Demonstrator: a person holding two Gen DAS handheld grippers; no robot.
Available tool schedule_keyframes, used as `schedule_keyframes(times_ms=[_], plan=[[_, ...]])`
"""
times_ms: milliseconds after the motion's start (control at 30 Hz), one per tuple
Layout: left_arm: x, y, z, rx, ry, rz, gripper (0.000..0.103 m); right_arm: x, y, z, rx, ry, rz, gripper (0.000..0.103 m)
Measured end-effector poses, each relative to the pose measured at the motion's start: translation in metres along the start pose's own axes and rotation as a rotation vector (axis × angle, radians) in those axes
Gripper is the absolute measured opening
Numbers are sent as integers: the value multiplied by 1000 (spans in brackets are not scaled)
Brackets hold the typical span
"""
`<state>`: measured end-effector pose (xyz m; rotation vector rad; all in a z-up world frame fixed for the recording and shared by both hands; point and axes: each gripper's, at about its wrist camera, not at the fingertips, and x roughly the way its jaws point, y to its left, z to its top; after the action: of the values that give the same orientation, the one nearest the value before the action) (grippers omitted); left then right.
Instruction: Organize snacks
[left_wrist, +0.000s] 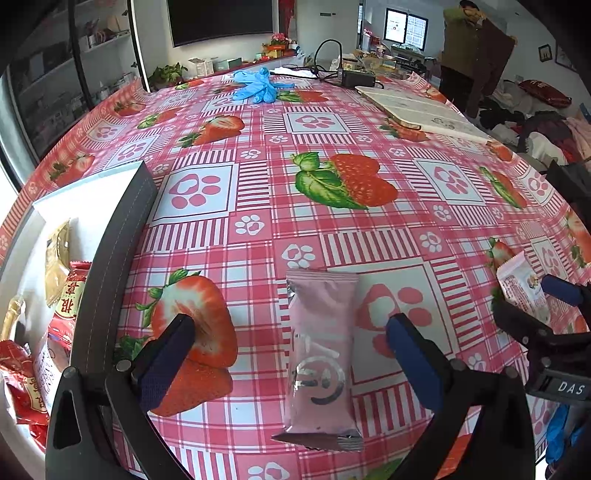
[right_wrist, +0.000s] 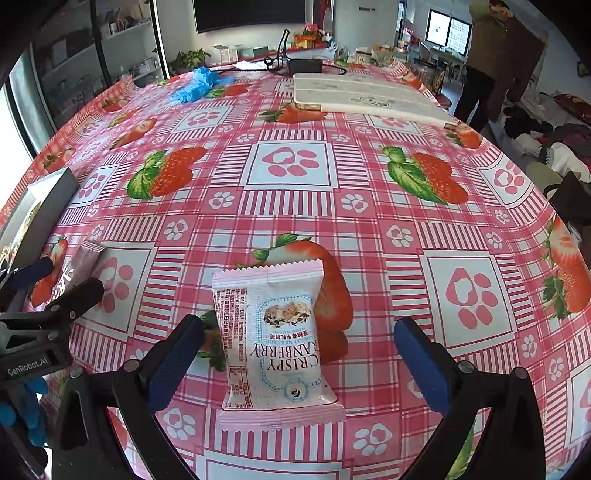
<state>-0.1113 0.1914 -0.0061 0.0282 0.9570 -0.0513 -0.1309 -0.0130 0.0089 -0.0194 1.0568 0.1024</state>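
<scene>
Both tongs stood spread wide, empty. The pink bar (left_wrist: 320, 354) lay lengthwise between the left gripper (left_wrist: 291, 363) fingers, lower centre; the cranberry packet (right_wrist: 275, 343) likewise within the right gripper (right_wrist: 301, 363).

We read "CRISPY CRANBERRY" upside down on the white snack packet (right_wrist: 275, 339), "GenRobot.AI" on the left gripper's body (right_wrist: 27, 365), and "DAS" on the right gripper's body (left_wrist: 570, 387).

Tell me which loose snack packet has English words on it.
The white packet with pink crimped ends, lying between the open right tool's fingers; it reads "CRISPY CRANBERRY". The long pink packet under the left tool shows only silver marks.
</scene>
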Motion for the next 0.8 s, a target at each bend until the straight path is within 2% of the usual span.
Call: schedule_keyframes(times_ms=[200, 367, 433, 467, 500, 533, 567, 667, 733, 800], plan=[[-2, -2, 0, 4, 3, -1, 103, 1, 1, 5, -3, 31, 0, 103], [-2, -3, 3, 0, 44, 6, 101, 6, 1, 15, -6, 113, 1, 103], [-5, -7, 6, 17, 75, -7, 92, 8, 1, 18, -8, 145, 1, 100], [-6, -10, 7, 29, 82, -13, 80, 7, 2, 19, -14, 153, 7, 96], [-9, -13, 8, 45, 91, -25, 62, 5, 2, 21, -23, 151, 10, 83], [-12, -16, 9, 56, 99, -32, 51, 2, 3, 23, -32, 150, 17, 65], [-14, -19, 11, 65, 111, -34, 28, 0, 4, 25, -39, 154, 22, 57], [-16, -14, 12, 23, 148, -78, 25, -1, 4, 28, -33, 179, 38, 43], [-25, -5, 12, -22, 149, -115, 25, -4, 3, 30, -7, 191, 94, 42], [-38, 2, 12, -33, 125, -111, 25, -13, 8, 34, 20, 184, 164, 42]])
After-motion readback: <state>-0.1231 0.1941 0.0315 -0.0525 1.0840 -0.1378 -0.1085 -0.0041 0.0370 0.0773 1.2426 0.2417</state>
